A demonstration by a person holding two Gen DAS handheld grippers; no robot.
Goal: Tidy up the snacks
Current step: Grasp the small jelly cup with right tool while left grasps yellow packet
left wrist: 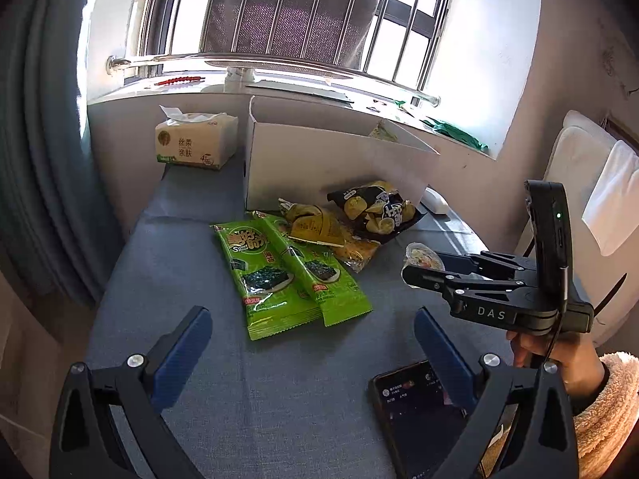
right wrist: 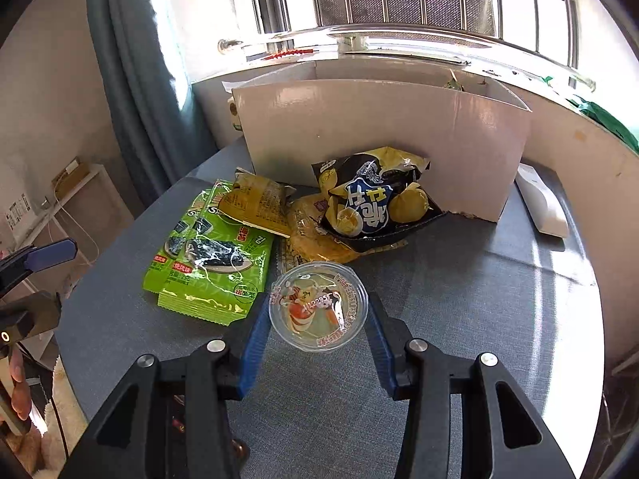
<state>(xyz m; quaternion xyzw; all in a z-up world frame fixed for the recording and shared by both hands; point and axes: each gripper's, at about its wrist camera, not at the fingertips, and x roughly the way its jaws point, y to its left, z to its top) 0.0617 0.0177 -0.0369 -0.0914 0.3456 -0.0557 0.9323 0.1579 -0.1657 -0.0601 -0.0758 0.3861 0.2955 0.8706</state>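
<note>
1. Right wrist view: right gripper [right wrist: 318, 311] pinches a jelly cup [right wrist: 318, 305] above the table [right wrist: 479, 299], near the seaweed packets [right wrist: 211, 263].
2. Left gripper [left wrist: 313, 343] hangs spread wide over bare cloth, beside a phone [left wrist: 415, 411].
3. The white box [right wrist: 379, 135] stands at the far edge.

Legible markings:

- Right gripper [left wrist: 415, 275]: "DAS" in white letters on its black body.
- Tissue pack [left wrist: 195, 141], far left corner of the table [left wrist: 179, 263]: "丝柔 亲肤".
- Green seaweed packets [left wrist: 279, 271]: "Sweet", partly legible.
- Jelly cup [right wrist: 318, 305] lid: a printed number, too blurred to confirm.
- Phone [left wrist: 419, 411] screen: text too small to read.
</note>
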